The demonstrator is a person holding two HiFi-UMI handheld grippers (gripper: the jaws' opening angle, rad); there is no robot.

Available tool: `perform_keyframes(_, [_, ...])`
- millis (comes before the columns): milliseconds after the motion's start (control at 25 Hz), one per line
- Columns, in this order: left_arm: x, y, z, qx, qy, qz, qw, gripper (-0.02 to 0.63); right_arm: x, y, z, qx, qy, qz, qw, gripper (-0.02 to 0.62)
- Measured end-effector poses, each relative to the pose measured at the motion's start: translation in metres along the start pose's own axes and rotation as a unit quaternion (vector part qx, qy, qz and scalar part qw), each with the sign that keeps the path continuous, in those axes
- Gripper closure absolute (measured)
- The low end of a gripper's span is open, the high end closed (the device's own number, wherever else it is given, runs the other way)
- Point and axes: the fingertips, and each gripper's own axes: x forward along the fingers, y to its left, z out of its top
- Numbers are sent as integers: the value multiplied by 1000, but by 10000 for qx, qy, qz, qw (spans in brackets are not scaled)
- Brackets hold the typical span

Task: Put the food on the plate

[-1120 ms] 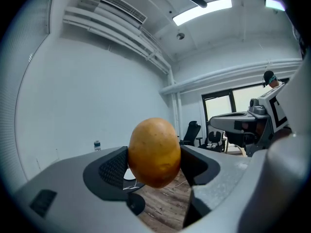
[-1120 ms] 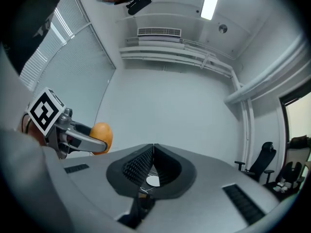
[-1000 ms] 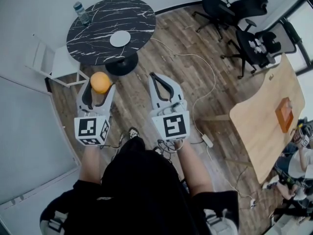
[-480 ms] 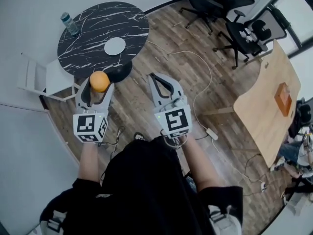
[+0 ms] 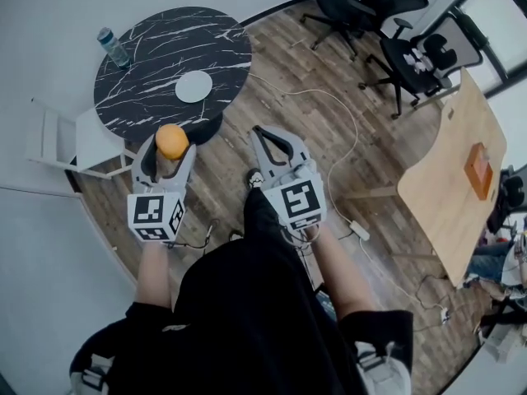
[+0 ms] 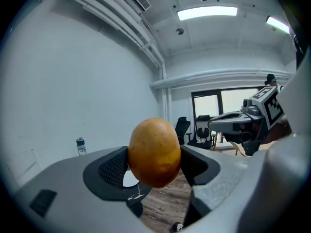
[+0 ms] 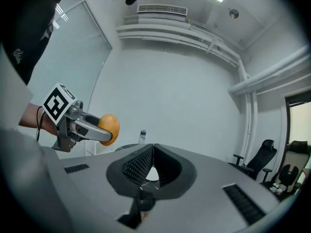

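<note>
The left gripper point(image 5: 170, 148) is clamped on the round orange-yellow food item point(image 5: 172, 141), which is pinched between its jaws and held in the air just short of the near edge of the round black marble tabletop point(image 5: 156, 64), over the wooden plank floor point(image 5: 329, 130). The right gripper point(image 5: 265, 132) is held beside it, jaws pressed together with nothing between them. A small round white plate point(image 5: 193, 86) is seen toward the tabletop's near edge, and a clear plastic water bottle point(image 5: 114, 48) at its far left edge.

No legible text or numbers
</note>
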Motion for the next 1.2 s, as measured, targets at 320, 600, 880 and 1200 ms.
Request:
perform_keyframes(320, [57, 39, 3, -19, 141, 211, 9997, 285, 76, -30, 1, -71, -115, 461, 9988, 598])
perform_keyframes(600, [114, 68, -4, -162, 451, 403, 9980, 285, 143, -65, -16, 183, 104, 905, 9957, 598])
perform_keyframes(880, [166, 85, -30, -343, 911, 607, 9934, 285, 201, -78, -47, 227, 602, 1615, 9848, 597])
perform_keyframes(1200, [196, 101, -83, -480, 1545, 884, 9829, 285, 263, -45, -71, 374, 985, 2877, 9519, 597])
